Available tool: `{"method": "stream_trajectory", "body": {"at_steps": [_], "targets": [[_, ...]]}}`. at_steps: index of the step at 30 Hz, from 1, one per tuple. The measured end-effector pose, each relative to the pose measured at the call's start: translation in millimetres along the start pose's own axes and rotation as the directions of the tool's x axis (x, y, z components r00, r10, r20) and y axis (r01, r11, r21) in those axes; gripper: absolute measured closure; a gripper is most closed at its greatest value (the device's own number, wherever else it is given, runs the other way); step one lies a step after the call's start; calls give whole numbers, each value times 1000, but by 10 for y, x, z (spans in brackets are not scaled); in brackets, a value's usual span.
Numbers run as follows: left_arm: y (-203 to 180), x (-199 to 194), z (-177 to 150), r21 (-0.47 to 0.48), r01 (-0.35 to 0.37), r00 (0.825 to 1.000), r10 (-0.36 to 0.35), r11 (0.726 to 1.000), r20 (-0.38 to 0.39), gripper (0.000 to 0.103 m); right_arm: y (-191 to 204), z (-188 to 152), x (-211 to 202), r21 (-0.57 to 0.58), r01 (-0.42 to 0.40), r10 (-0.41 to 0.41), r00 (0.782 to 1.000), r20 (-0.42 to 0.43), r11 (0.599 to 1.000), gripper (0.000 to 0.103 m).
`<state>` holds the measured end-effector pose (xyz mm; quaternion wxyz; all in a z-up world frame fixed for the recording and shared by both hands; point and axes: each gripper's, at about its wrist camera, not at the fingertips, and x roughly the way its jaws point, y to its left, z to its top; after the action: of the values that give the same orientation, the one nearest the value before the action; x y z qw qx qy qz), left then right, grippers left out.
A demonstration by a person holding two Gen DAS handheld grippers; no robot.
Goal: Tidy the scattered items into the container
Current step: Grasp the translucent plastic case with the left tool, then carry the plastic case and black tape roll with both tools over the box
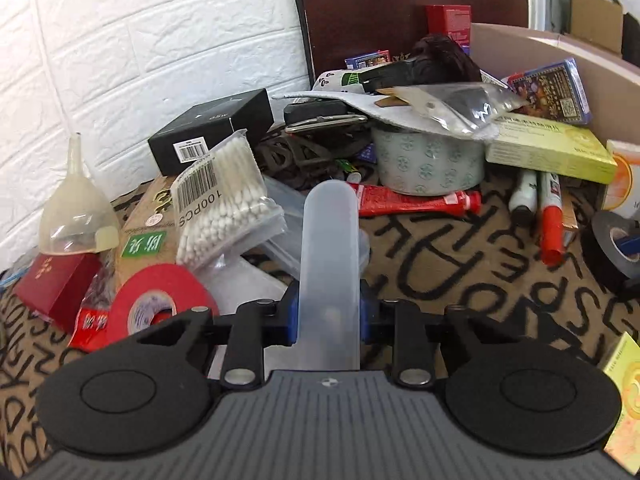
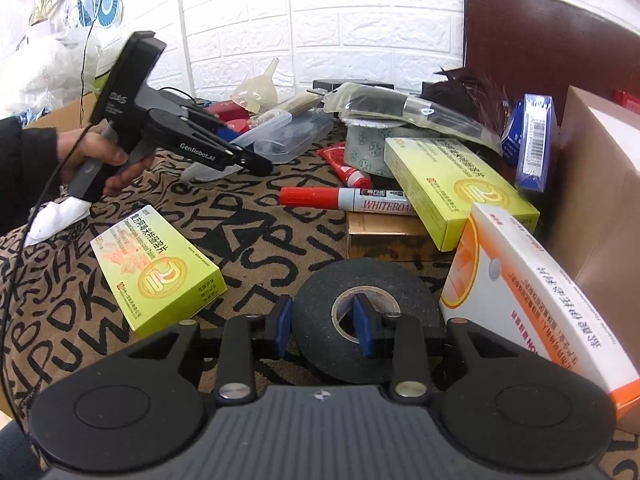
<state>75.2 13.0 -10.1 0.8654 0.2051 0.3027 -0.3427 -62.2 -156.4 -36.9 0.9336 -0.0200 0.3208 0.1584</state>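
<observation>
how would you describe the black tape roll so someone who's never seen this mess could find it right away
Start at the tall brown cardboard box at the right of the letter-patterned cloth. In front of it leans a white and orange carton, and the black tape roll lies flat at that carton's left. It is the only matte black ring, and the right hand-held gripper clamps its wall, one finger inside its core.

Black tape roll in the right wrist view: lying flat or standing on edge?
Lying flat. The black tape roll rests on the patterned cloth with its core hole facing up; one blue jaw sits inside the hole, the other outside.
</observation>
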Motion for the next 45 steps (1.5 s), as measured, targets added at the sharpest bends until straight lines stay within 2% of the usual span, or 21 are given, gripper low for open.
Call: {"method": "stream_trajectory", "body": {"at_steps": [5, 8, 10, 15, 23, 27, 29, 34, 39, 45], "targets": [[-249, -261, -98, -89, 8, 999, -4, 996, 45, 75, 51, -49, -46, -28, 24, -23, 999, 48, 999, 74], [-308, -464, -93, -189, 65, 994, -46, 980, 103, 75, 58, -50, -103, -20, 19, -18, 998, 64, 1000, 77], [-414, -607, -69, -206, 83, 988, -54, 975, 142, 75, 55, -42, -147, -9, 10, -9, 997, 79, 1000, 77], [-693, -893, 25, -220, 73, 981, -30, 973, 194, 75, 96, -9, -266, 16, -11, 9, 993, 122, 1000, 78], [-829, -1173, 130, -280, 98, 965, -22, 955, 261, 75, 136, 79, -498, 52, -54, 42, 975, 217, 997, 79], [-912, -1249, 236, -257, 84, 962, -11, 963, 273, 75, 129, 169, -654, 63, -58, 39, 962, 272, 996, 79], [-776, -1238, 274, -248, 77, 961, -5, 966, 277, 75, 117, 223, -726, 67, -55, 33, 954, 299, 996, 79], [-770, -1139, 448, -218, 101, 948, -28, 971, 316, 75, 9, 351, -943, 91, -36, 0, 932, 364, 995, 79], [-1001, -1013, 764, -164, 104, 945, -46, 981, 323, 75, -233, 490, -1223, 125, 17, -70, 898, 434, 992, 79], [-1307, -730, 1248, -141, 153, 933, -96, 978, 348, 75, -647, 548, -1531, 180, 107, -182, 861, 476, 978, 79]]}}
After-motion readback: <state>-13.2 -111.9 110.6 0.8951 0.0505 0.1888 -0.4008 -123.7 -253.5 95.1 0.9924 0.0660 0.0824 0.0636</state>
